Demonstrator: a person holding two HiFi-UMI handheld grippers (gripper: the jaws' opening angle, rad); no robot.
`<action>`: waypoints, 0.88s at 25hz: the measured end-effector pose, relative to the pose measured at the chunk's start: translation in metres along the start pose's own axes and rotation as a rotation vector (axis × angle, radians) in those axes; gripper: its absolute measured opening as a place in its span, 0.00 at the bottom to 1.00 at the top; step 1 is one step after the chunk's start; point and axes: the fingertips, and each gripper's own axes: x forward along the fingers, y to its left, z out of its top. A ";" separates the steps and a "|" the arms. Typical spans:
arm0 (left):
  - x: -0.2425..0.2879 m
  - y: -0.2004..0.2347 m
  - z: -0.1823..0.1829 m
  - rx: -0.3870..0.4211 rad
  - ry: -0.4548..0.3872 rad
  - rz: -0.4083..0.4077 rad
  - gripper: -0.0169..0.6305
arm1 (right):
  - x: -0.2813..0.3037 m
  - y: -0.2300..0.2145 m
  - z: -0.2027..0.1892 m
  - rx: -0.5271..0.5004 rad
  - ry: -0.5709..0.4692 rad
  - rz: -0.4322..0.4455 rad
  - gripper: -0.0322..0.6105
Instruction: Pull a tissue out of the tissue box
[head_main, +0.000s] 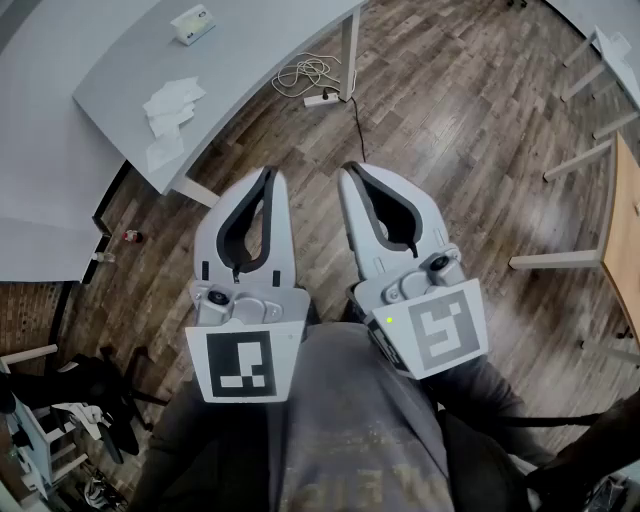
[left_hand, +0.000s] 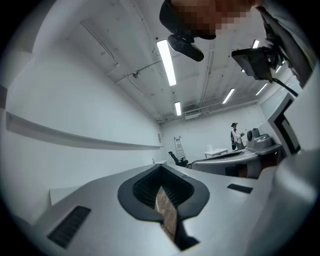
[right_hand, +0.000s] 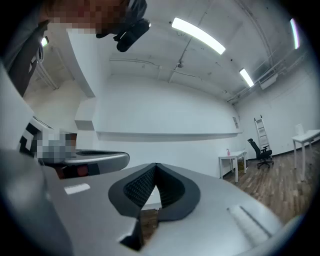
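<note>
Grey clothing (head_main: 340, 430) of the person is seen lowest in the head view, over a wooden floor (head_main: 450, 120). At upper left a grey table (head_main: 260, 40) is set. Well short of it the left gripper (head_main: 272, 178) and right gripper (head_main: 349, 172) are held level, jaws closed on nothing. Loose tissues (head_main: 172, 103) and what appears to be the tissue box (head_main: 193, 23) are laid on the table.

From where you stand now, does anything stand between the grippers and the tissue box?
Nothing visible blocks the way. The left gripper and right gripper are over wooden floor, away from the tissue box on the grey table. Loose white sheets lie on it, nearer.
</note>
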 end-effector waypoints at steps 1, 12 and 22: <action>0.002 -0.002 0.000 0.000 -0.001 0.000 0.02 | -0.001 -0.003 0.000 -0.006 -0.001 0.003 0.05; 0.022 -0.031 -0.003 -0.017 0.017 0.032 0.02 | -0.010 -0.036 -0.009 0.034 0.016 0.046 0.05; 0.050 -0.017 -0.023 -0.016 0.064 0.077 0.02 | 0.018 -0.068 -0.018 0.061 0.009 0.042 0.05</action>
